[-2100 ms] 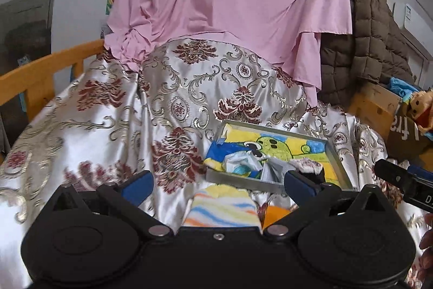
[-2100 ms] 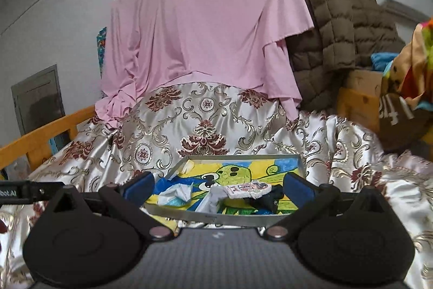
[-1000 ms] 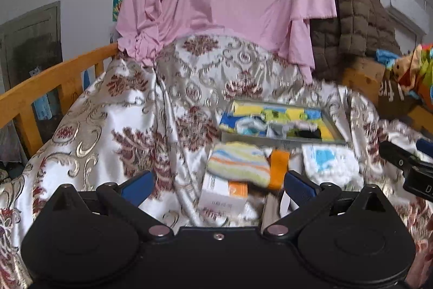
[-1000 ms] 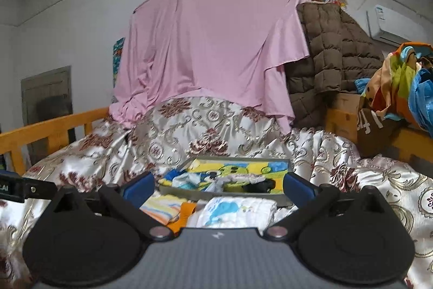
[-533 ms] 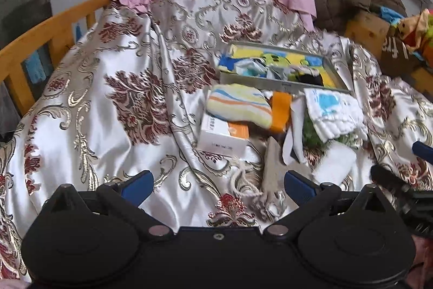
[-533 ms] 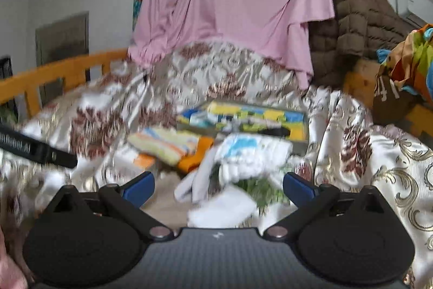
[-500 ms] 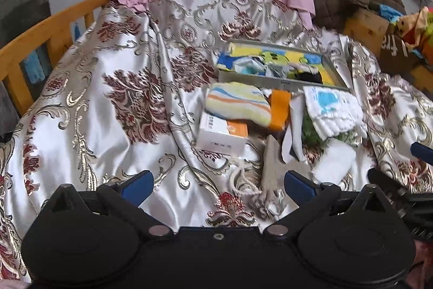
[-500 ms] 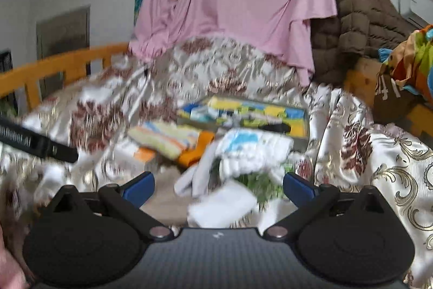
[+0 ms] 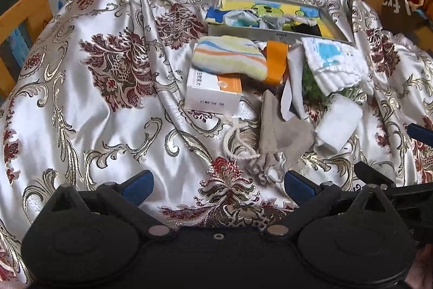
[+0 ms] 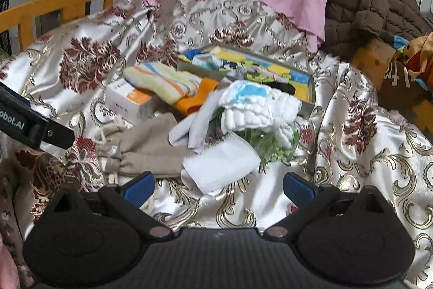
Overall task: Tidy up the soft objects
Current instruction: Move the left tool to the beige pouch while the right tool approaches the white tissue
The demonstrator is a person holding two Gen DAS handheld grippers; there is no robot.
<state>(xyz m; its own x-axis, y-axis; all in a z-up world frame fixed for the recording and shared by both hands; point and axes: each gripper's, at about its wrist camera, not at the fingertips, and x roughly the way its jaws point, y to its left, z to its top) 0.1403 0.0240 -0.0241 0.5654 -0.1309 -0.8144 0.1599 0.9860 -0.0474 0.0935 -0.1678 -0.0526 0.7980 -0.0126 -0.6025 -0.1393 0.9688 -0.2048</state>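
Note:
Soft things lie in a pile on the satin bedspread: a striped towel [image 9: 227,56], an orange cloth [image 9: 276,61], a white-and-blue quilted cloth [image 9: 333,61], a grey sock [image 9: 293,88], a folded white cloth [image 9: 338,123] and a beige drawstring pouch [image 9: 281,134]. A grey tray [image 9: 278,34] behind them holds small cloth items. My left gripper [image 9: 217,184] is open and empty, just short of the pouch. My right gripper [image 10: 217,184] is open and empty, just short of the white cloth [image 10: 222,161]. The pouch [image 10: 146,148] lies to its left.
A white and orange carton [image 9: 213,91] lies under the striped towel. Green leafy plastic [image 10: 265,142] sits under the quilted cloth. A wooden bed rail [image 10: 62,2] runs at the left; a brown quilted jacket [image 10: 379,10] and stuffed toys are at the right.
Both grippers have pulled back from the tray and tilted down, so the whole pile now shows ahead of them. Both stay open and empty.

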